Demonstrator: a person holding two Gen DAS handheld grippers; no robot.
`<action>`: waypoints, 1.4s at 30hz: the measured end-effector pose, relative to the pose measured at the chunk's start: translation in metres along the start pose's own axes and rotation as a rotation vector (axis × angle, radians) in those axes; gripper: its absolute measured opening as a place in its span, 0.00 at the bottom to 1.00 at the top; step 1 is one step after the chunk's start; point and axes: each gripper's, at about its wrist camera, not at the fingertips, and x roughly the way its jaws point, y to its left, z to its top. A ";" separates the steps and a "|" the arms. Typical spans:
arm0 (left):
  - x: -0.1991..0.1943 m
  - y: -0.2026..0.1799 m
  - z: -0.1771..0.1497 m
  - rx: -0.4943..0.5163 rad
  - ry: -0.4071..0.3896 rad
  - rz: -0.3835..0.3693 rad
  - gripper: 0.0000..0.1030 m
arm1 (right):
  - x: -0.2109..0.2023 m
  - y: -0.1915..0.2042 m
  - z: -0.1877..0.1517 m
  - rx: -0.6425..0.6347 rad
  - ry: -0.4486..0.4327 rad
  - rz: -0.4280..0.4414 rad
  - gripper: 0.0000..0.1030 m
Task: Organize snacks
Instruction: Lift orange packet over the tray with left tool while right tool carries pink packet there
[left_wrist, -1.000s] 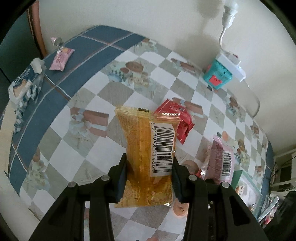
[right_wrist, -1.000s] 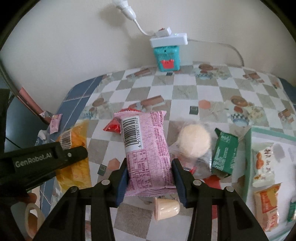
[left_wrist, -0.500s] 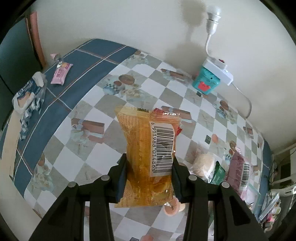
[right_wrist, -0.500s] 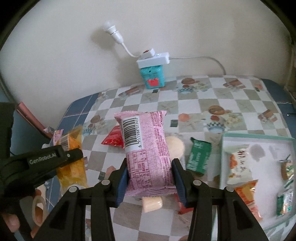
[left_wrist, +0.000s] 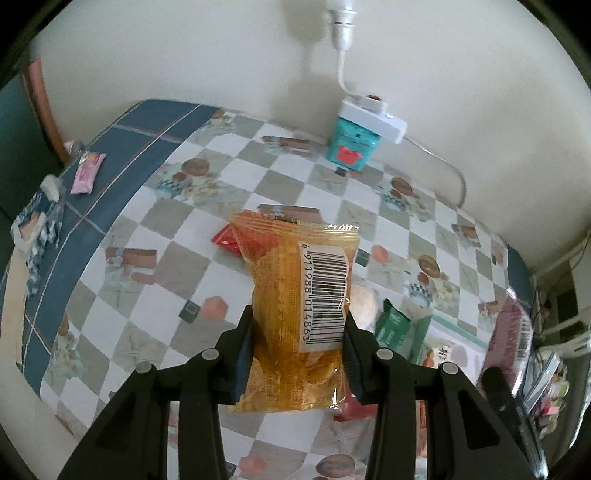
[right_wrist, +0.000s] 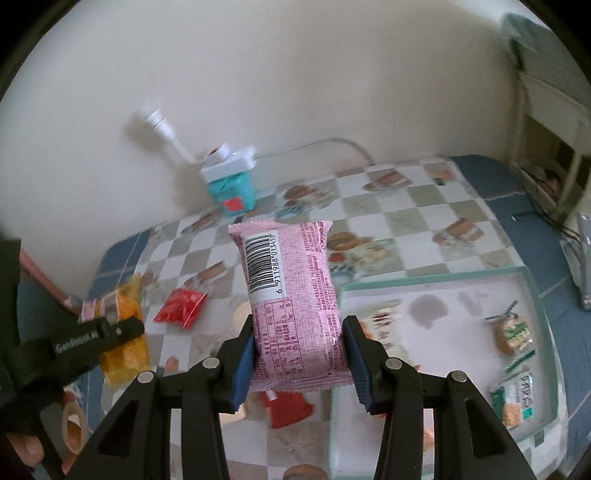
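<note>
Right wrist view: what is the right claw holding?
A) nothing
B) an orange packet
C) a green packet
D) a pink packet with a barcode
D: the right claw is clamped on the pink packet, whose white barcode label faces the camera.

Orange packet (left_wrist: 295, 314) glossy crinkled film; pink packet (right_wrist: 295, 306) matt film; tablecloth (left_wrist: 147, 229) smooth, slightly shiny.

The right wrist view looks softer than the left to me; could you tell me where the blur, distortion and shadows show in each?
Right wrist view: the table and tray smear with motion blur, while the pink packet in the right gripper stays crisp. Left wrist view: sharper overall, the orange packet barcode legible in the left gripper. Both views: fisheye bends the table edges, and the bulb casts a soft wall shadow.
</note>
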 end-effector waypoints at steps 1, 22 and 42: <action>0.000 -0.006 -0.001 0.012 -0.003 0.004 0.42 | 0.000 -0.005 0.002 0.011 -0.002 -0.004 0.46; 0.019 -0.126 -0.042 0.223 0.064 -0.086 0.42 | -0.004 -0.150 0.012 0.272 0.031 -0.180 0.46; 0.065 -0.218 -0.088 0.432 0.123 -0.148 0.43 | 0.038 -0.197 -0.006 0.389 0.157 -0.212 0.47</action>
